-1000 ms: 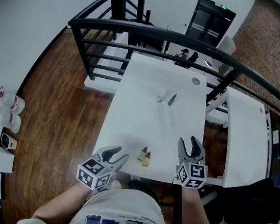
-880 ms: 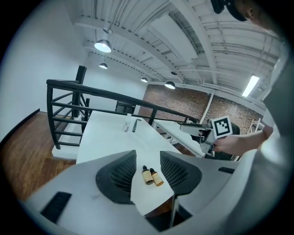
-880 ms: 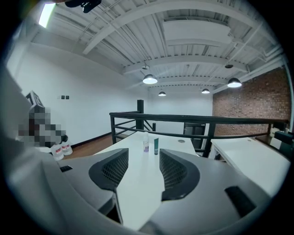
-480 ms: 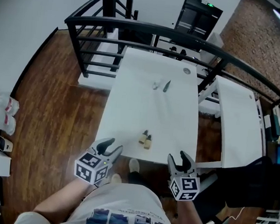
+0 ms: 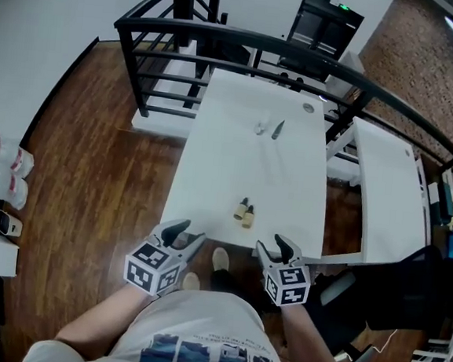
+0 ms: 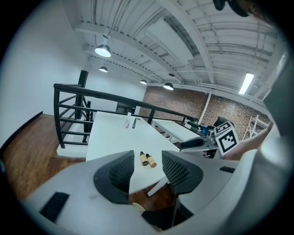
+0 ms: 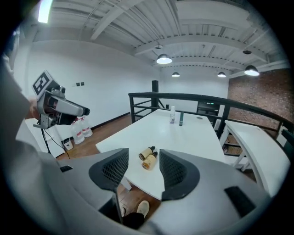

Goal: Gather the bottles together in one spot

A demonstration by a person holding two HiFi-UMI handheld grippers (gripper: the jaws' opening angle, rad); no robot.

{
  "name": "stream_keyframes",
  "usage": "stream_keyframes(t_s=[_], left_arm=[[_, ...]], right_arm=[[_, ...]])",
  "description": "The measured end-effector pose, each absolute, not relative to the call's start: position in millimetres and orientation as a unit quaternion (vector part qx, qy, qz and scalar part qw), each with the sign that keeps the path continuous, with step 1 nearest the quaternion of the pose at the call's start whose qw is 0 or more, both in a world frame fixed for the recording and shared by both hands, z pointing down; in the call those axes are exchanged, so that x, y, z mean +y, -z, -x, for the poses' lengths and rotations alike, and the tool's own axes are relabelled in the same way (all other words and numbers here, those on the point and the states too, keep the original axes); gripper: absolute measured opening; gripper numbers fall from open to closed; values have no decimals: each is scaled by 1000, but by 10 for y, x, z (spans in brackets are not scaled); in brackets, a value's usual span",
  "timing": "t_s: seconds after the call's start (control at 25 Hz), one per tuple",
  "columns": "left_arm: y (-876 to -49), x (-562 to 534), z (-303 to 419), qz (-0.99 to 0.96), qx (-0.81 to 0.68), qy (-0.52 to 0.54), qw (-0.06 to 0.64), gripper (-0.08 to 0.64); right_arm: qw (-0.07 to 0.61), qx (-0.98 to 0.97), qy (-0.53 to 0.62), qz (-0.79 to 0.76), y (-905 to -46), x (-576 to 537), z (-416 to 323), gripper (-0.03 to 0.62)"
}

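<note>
One overhead, two low, bottles [image 5: 245, 212] shared

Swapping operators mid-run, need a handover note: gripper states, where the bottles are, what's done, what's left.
Left hand-held gripper: open, empty, held off the near edge of the table.
Right hand-held gripper: open, empty, also off the near edge.
Amber bottles: two, lying side by side close to the near edge.
Clear bottle and dark bottle: upright, close together at the far end.
Done: each pair sits together.
Left: probably bring one pair to the other so all four share one spot.
</note>
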State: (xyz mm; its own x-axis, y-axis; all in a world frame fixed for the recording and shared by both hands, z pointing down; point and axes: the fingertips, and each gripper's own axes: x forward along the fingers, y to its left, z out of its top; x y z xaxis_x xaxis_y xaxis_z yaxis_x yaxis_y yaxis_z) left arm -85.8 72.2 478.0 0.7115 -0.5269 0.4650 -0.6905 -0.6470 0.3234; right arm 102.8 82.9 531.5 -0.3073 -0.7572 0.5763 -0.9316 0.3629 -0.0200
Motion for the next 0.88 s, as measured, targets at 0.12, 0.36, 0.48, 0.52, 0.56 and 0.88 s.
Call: stream_keyframes(t_s=[0.12,0.36,0.48,0.52,0.56,0.88], left_arm=[[-4773,783,881,-896,-334,-167,239,164],[-4815,907,1056,-891,-340,-173,245,164],[-4870,953,1196,-883,-353,-180,252,164],[-4888,964,1243,-880,-358,-181,254,164],[-4903,973,1286,-877,-362,-183,256,164],[-4982,1008,1427,-871,-366,-194,265,164]], right_arm=[[267,-785,-203,-521,-5637,671,-930,236],[320,-758,-262,-504,-6332,293,-859,235],[343,-747,-276,-499,-6581,159,-830,235],[347,-745,-277,-498,-6632,121,-819,235],[351,-742,-280,-498,-6675,91,-810,235],[325,-723,-329,-513,-6842,77,-894,164]])
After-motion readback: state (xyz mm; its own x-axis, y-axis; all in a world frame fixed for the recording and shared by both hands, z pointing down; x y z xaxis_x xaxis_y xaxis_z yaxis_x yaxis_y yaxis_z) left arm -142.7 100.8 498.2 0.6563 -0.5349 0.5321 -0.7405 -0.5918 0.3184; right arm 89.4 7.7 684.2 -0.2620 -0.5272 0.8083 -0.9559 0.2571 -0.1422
